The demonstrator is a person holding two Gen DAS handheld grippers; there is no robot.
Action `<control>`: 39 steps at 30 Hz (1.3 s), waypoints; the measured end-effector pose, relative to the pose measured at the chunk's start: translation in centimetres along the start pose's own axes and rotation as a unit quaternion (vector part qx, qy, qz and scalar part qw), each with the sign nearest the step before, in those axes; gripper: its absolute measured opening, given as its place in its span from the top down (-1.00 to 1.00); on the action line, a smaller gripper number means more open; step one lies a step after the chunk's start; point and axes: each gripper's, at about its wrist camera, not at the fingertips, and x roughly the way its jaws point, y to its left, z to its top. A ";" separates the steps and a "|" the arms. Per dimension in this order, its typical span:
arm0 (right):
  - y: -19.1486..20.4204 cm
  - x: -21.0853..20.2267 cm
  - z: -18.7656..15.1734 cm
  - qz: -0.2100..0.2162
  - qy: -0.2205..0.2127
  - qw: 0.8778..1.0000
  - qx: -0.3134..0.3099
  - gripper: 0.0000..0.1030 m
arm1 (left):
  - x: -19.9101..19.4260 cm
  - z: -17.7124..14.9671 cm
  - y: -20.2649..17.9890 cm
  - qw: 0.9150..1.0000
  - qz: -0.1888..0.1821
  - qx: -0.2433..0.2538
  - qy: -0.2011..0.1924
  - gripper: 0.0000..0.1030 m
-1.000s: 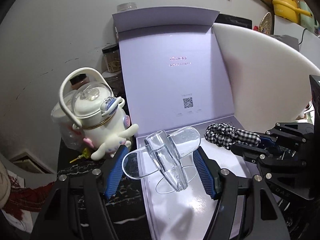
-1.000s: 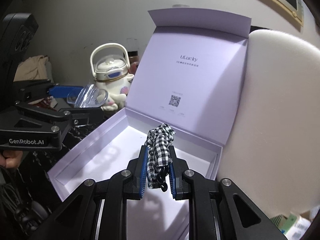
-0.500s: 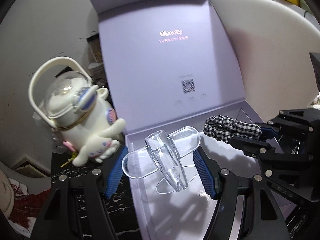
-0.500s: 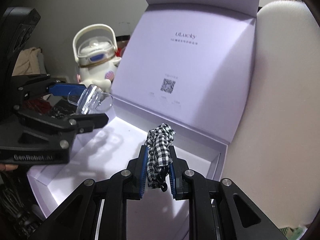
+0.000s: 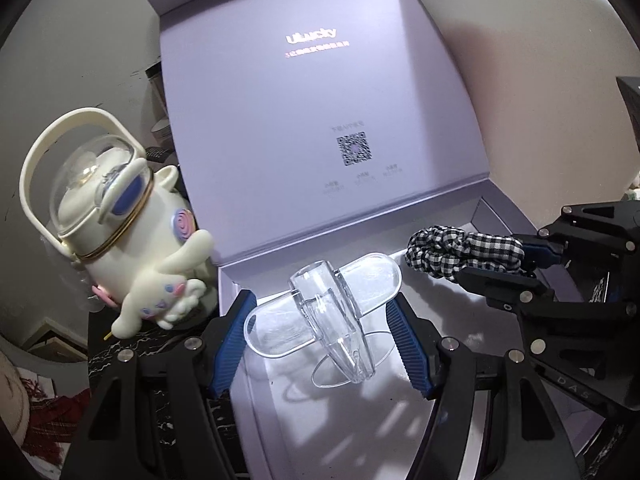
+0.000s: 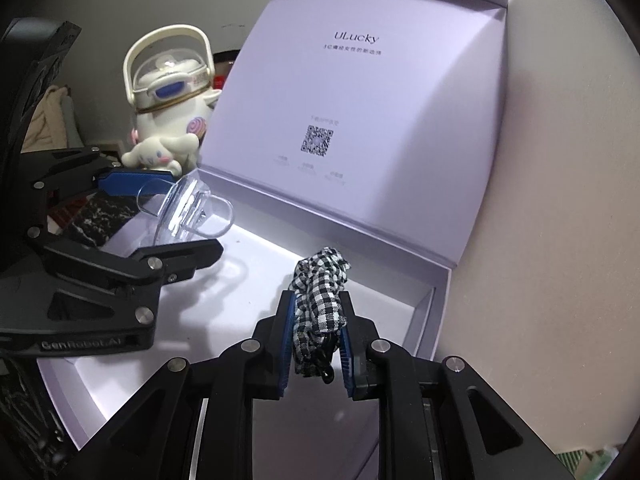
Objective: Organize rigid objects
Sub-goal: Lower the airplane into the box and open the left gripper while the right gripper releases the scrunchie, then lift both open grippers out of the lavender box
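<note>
**Left wrist view: clip and scrunchie both over the open ULucky box**

Your left gripper (image 5: 322, 328) has its blue pads pressed on the ends of a clear clip (image 5: 324, 314), held above the white floor of the box (image 5: 400, 432). From the right wrist view the clip (image 6: 186, 210) sits near the box's left end, off the floor.

Your right gripper (image 6: 316, 336) is pinched tight on a black-and-white checked scrunchie (image 6: 318, 300), its free end poking up past the fingertips, over the box's right half. In the left view the scrunchie (image 5: 464, 250) hangs to the right of the clip, the two apart.

The lid (image 6: 360, 100) stands upright and reads "ULucky" over a line of small characters too fine to read, then a QR code (image 6: 318, 140). Your left gripper's body carries "GenRobot.AI".

A cream kettle (image 5: 108, 216) with a plush-dog figure stands just left of the box.
</note>
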 end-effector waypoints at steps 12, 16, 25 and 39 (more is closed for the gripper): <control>-1.0 -1.8 -0.4 -0.021 -0.007 0.999 0.028 -0.03 | -1.7 -0.6 -0.9 0.999 0.035 0.021 -0.030 -0.32; -1.0 -3.3 -0.5 -0.036 -0.013 0.999 0.027 -0.15 | -2.7 -0.7 -0.9 0.997 0.053 0.021 -0.044 -0.51; -0.1 -5.2 -0.2 -0.053 -0.021 0.998 0.031 -0.17 | -5.4 -1.2 -0.8 0.997 0.050 0.009 -0.063 -0.58; 1.9 -9.8 -0.2 -0.074 -0.054 0.995 0.028 -0.17 | -10.3 -1.4 -1.6 0.995 0.040 -0.017 -0.086 -0.59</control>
